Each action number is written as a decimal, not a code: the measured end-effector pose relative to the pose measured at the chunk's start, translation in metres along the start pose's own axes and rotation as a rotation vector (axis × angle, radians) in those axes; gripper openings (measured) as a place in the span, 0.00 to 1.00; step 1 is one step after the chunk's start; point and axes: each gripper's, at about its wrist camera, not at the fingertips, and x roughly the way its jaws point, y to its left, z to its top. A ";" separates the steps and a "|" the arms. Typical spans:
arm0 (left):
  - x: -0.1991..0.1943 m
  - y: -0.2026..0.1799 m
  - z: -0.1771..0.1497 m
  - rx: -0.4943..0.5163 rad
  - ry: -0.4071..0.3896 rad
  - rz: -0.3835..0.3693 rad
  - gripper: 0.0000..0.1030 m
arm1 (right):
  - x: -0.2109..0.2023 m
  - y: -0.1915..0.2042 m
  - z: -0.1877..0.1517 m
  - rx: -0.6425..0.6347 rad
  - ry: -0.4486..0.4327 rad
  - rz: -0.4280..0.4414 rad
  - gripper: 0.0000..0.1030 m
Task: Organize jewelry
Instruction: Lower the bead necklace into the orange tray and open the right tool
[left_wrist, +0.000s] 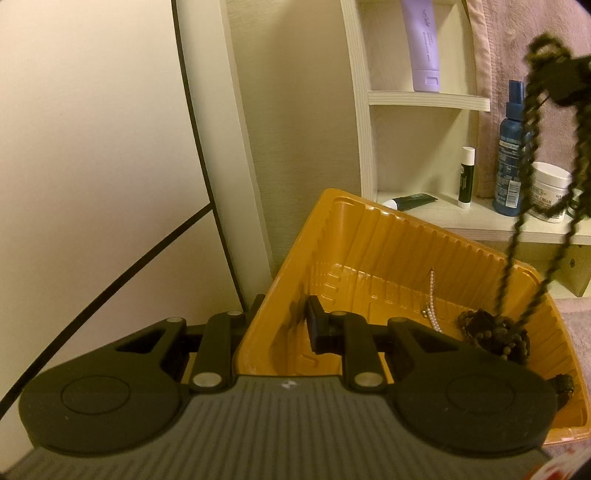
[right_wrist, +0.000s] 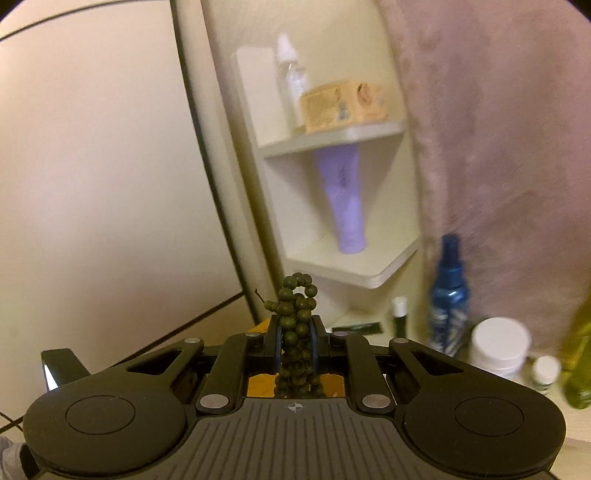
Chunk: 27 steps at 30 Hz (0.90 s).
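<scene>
An orange plastic tray (left_wrist: 388, 240) stands tilted in the left wrist view. My left gripper (left_wrist: 284, 325) is shut on the tray's near-left rim, one finger (left_wrist: 317, 328) inside the wall and the other outside. In the tray lie a white pearl strand (left_wrist: 432, 302) and a heap of dark beads (left_wrist: 491, 332). My right gripper (right_wrist: 295, 343) is shut on a dark green bead necklace (right_wrist: 295, 332); it shows in the left wrist view (left_wrist: 561, 81) at the upper right, with the necklace (left_wrist: 517, 206) hanging from it down into the tray.
A cream shelf unit (left_wrist: 424, 96) stands behind the tray with a lilac tube (left_wrist: 424, 44), a lip balm (left_wrist: 466, 173), a blue spray bottle (left_wrist: 511, 155) and a white cream jar (left_wrist: 550, 192). A pink towel (right_wrist: 498, 147) hangs at the right. A mirror or panel edge (left_wrist: 199, 147) is at the left.
</scene>
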 end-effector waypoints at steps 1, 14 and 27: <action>0.000 0.000 0.000 0.000 0.001 -0.001 0.19 | 0.007 0.000 -0.002 0.007 0.011 0.003 0.14; 0.001 0.000 0.002 0.009 0.005 -0.004 0.19 | 0.066 -0.017 -0.051 0.085 0.183 -0.005 0.14; 0.002 -0.001 0.001 0.014 0.005 -0.003 0.19 | 0.098 -0.027 -0.077 0.131 0.255 -0.019 0.27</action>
